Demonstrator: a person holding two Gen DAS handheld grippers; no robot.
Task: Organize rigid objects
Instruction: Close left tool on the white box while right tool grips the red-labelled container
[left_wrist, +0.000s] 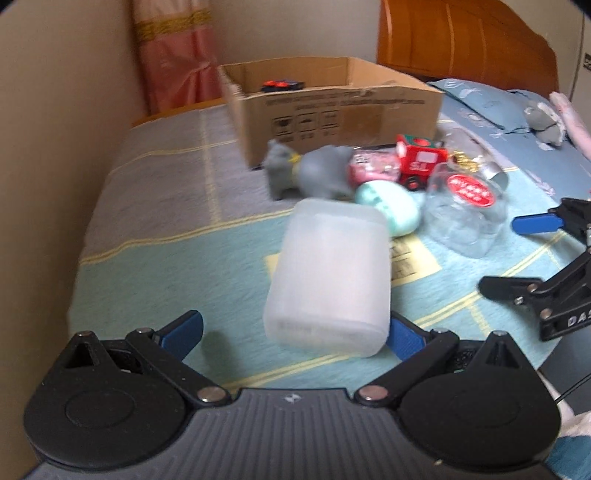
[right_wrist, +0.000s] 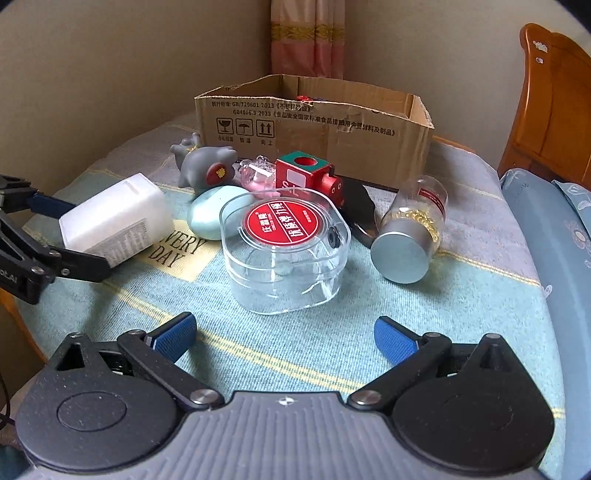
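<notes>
My left gripper has its jaws spread wide around the frosted white box; the box lies on the bed blanket, and I cannot tell if either pad touches it. My right gripper is also spread wide and empty, just short of the clear square container with a red label. Behind it: mint oval case, grey animal toy, red toy train, tipped jar with silver lid. Cardboard box stands open at the back, 1 dark item with red inside.
</notes>
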